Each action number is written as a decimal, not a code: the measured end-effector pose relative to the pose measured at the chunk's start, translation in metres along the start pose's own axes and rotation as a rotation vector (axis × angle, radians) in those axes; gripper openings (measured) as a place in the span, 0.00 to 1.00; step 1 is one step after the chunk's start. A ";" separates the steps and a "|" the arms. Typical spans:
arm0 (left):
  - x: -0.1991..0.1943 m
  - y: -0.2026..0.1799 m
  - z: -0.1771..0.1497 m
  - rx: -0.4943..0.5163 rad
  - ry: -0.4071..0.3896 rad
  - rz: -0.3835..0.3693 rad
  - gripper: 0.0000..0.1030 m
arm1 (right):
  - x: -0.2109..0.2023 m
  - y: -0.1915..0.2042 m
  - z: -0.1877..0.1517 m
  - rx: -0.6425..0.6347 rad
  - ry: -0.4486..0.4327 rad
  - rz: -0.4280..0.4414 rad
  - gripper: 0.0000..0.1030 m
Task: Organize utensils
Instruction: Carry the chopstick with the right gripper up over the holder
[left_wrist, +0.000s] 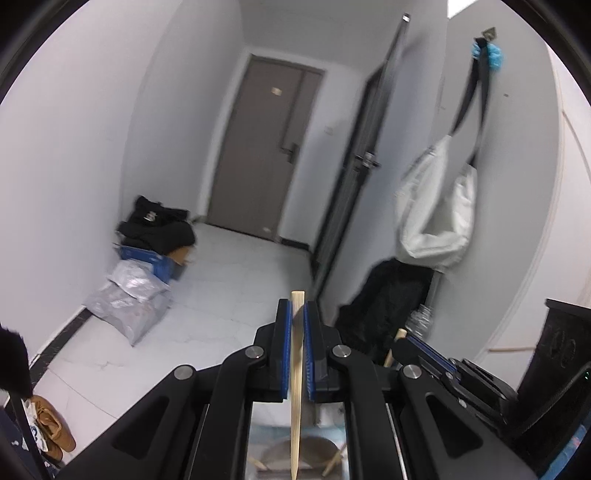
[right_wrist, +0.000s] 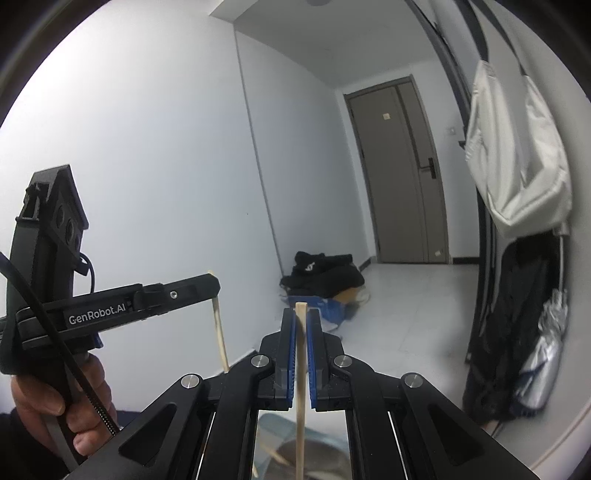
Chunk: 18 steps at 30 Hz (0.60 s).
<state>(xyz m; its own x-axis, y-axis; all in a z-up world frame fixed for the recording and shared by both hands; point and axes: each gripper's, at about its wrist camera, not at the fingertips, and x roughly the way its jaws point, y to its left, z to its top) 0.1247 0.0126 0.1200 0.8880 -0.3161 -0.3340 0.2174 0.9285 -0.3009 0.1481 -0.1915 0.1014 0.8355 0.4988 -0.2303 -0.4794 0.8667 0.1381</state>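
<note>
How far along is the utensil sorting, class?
Done: nothing visibly sorted. In hand: the left claw is shut on one chopstick; the right claw is shut on another chopstick, both raised. Left: placing them; the holder isn't clearly visible.

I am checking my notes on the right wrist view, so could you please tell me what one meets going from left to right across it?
Left hand-held gripper shut on a chopstick → right hand-held gripper shut on its own chopstick → black clothes on a blue box → brown door → white bag hanging on the wall.
</note>
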 end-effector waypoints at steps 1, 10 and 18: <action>0.002 0.002 -0.003 -0.004 -0.012 0.005 0.03 | 0.006 0.000 -0.002 -0.017 0.007 -0.008 0.04; 0.027 0.009 -0.023 0.002 -0.037 -0.011 0.03 | 0.036 -0.011 -0.022 -0.059 0.036 -0.007 0.04; 0.043 0.024 -0.039 -0.037 0.015 -0.044 0.03 | 0.043 -0.013 -0.040 -0.109 0.058 0.038 0.05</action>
<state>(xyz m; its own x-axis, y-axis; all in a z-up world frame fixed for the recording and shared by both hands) 0.1526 0.0136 0.0639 0.8717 -0.3597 -0.3329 0.2406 0.9058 -0.3487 0.1791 -0.1810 0.0516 0.8011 0.5277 -0.2825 -0.5391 0.8412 0.0427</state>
